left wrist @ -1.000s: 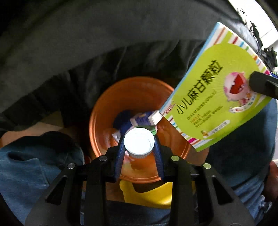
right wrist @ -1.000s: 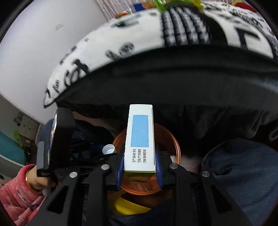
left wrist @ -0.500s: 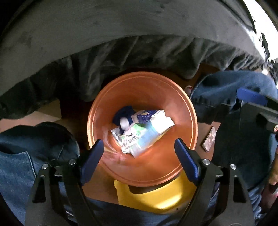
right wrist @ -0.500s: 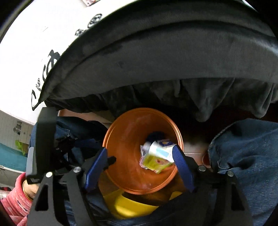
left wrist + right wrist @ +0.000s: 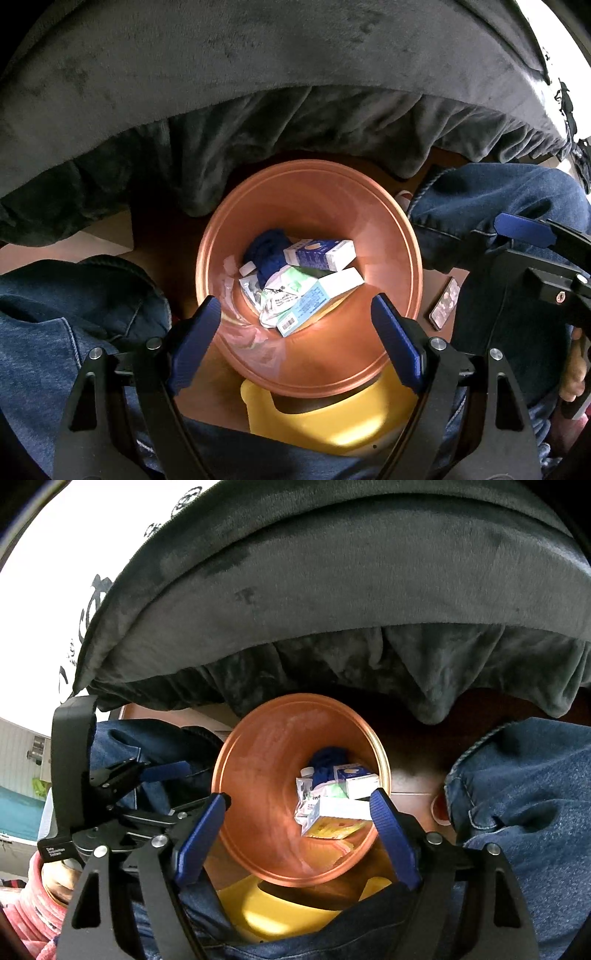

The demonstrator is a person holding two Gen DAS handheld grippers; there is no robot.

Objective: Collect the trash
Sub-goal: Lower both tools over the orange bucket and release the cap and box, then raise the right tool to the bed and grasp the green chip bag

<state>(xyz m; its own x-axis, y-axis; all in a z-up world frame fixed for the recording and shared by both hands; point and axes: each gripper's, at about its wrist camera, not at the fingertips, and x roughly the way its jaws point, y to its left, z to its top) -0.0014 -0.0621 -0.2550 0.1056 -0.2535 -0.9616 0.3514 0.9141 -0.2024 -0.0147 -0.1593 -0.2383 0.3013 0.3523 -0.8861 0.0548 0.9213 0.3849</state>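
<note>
An orange bin (image 5: pixel 391 229) wedged between denim knees, dark cloth overhanging at 12 o'clock. Boxes (image 5: pixel 319 254) lie inside. The left gripper (image 5: pixel 295 343) gapes empty; the right gripper (image 5: pixel 299 827) is opening, empty.

The orange bin (image 5: pixel 391 236) at the frame's centre looks like glossy, smooth plastic with light sheen on its inner wall. Inside it, the printed boxes (image 5: pixel 321 254) appear to be smooth cardboard and the crumpled wrapper (image 5: pixel 277 291) a shiny foil or film. Across the top, the grey blanket (image 5: pixel 258 74) is matt, plush cloth. The jeans (image 5: pixel 44 332) at lower left are coarse denim. The yellow stool (image 5: pixel 332 417) below is smooth plastic.
</note>
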